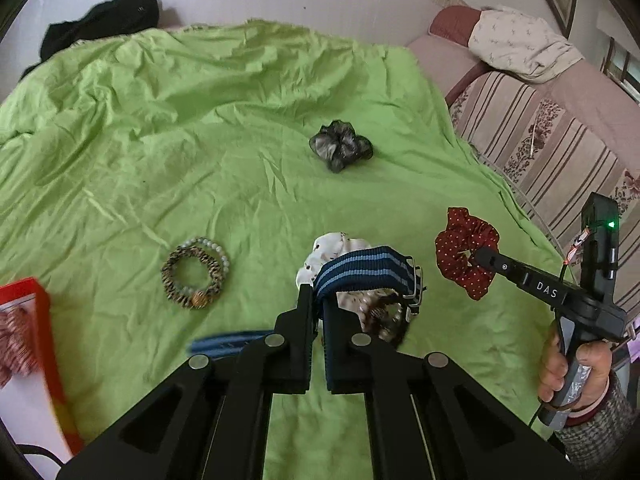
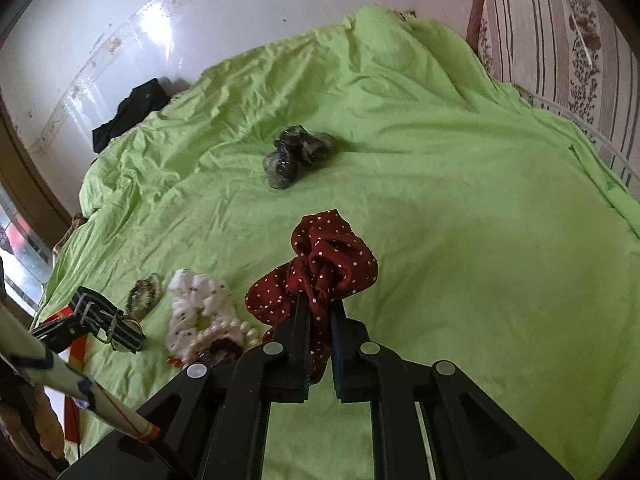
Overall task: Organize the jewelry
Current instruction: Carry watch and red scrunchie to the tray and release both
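The box (image 1: pixel 28 364) at the left edge of the left wrist view is cut off and blurred. The strap (image 1: pixel 366 276) hides part of the white scrunchie (image 1: pixel 336 246) and the pearls (image 1: pixel 380 316). The strap's lower end (image 1: pixel 230 342) is blurred.

Wrinkled lime-green sheet (image 1: pixel 200 120) spread over glossy pale floor (image 2: pixel 168 8); floor shows bright glare. Striped floral sofa (image 1: pixel 560 136) along sheet's right edge, a pale printed cloth (image 1: pixel 520 44) draped over its arm. Dark garment (image 1: pixel 100 20) heaped at far left corner. Lighting: diffuse daylight.
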Motion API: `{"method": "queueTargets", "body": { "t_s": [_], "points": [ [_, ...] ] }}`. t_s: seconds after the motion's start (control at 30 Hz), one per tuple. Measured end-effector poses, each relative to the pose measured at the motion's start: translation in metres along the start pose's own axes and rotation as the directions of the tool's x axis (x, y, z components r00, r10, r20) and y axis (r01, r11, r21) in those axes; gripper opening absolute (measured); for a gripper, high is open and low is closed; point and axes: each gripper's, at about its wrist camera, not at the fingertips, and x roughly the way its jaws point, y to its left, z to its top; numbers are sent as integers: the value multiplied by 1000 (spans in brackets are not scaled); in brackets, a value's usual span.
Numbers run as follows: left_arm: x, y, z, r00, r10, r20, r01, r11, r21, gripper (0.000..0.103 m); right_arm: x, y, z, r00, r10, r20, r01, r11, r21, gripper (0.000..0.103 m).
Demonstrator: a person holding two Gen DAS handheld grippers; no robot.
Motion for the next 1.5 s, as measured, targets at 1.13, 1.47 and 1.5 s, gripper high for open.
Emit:
{"method": "queueTargets", "body": {
  "t_s": [1.13, 1.47, 1.5],
  "points": [
    [-185, -4, -112, 913, 360, 191, -340, 931, -129, 4, -109, 118, -85, 990, 140, -7, -139, 970, -198, 9],
    [-210, 47, -134, 872, 456, 179, -416, 882, -223, 4, -101, 185, -98, 986, 160, -52, -168, 936, -310, 9],
    [-213, 53, -136, 867, 465, 179, -422, 877, -232, 4, -98, 195, -100, 985, 162, -60, -173, 930, -325, 9]
  ]
}}
